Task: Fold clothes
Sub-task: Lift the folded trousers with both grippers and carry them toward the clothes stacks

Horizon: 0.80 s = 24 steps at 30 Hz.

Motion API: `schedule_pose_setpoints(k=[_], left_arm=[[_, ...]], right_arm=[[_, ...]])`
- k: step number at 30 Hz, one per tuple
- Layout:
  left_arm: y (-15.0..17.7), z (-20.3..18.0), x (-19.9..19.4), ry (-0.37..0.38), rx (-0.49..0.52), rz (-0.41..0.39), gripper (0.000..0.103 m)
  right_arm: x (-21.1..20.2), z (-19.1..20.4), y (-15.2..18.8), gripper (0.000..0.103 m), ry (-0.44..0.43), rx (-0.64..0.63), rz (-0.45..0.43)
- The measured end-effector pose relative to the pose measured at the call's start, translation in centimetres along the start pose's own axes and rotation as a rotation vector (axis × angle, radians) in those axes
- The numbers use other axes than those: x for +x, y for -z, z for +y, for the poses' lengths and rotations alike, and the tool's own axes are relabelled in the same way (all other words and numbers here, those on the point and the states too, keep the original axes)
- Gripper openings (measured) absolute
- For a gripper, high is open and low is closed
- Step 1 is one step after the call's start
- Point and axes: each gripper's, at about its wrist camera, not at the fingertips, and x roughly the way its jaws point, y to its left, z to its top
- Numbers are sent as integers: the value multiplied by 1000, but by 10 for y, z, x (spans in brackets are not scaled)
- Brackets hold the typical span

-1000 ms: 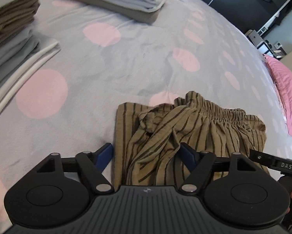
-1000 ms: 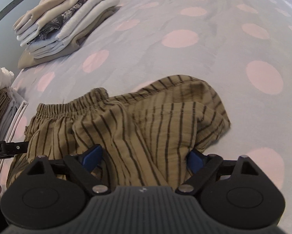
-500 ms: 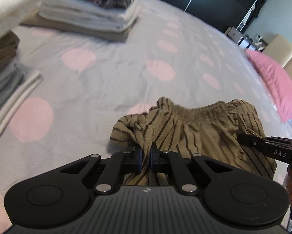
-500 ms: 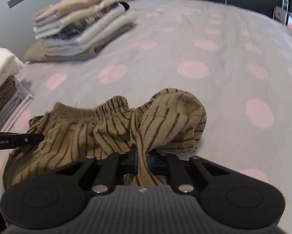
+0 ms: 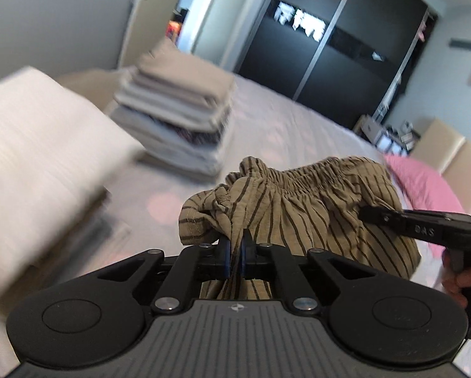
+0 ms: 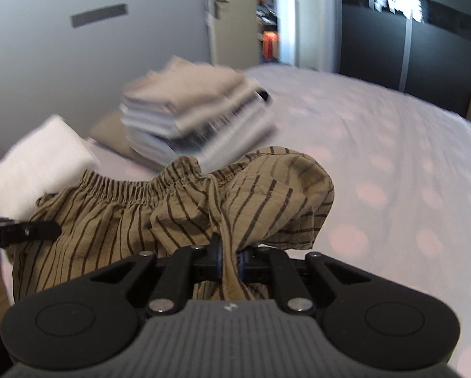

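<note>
The tan shorts with dark stripes (image 5: 314,208) hang bunched in the air above the bed, elastic waistband on top. My left gripper (image 5: 234,253) is shut on the shorts' left side. My right gripper (image 6: 229,260) is shut on the right side of the shorts (image 6: 178,214). The right gripper's arm shows at the right of the left wrist view (image 5: 424,225). The left gripper's arm shows at the left edge of the right wrist view (image 6: 21,231). The shorts' lower part is hidden behind both grippers.
A stack of folded clothes (image 5: 178,119) sits on the grey bed with pink dots (image 6: 393,170); the stack also shows in the right wrist view (image 6: 197,119). A white folded pile (image 5: 40,145) lies nearer left. A pink pillow (image 5: 424,186) lies right. Dark wardrobe doors (image 5: 345,47) stand behind.
Both grippers closed on the shorts, then lifted them off the bed. The views have tilted up, now showing the walls and wardrobe.
</note>
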Motion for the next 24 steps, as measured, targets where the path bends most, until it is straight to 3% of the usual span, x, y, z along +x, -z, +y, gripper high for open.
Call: schedule_pose_setpoints(k=[7,12,18,24], left_arm=[[-47,47,-70,-77,-164,-134,4],[-73,86,-111,-163,-254,-217,4],[-86,133,-136,-262,-388,-284,4],[-75,171,-126,-328,-486,-283,4]], right_arm=[[9,69,-101,10,-152,-125,-75],[29,133,-161,10,-265,-228,-82],[68,212,-206,10,-366,-331,-53],[126,277,-229,11,-437,-396,19]])
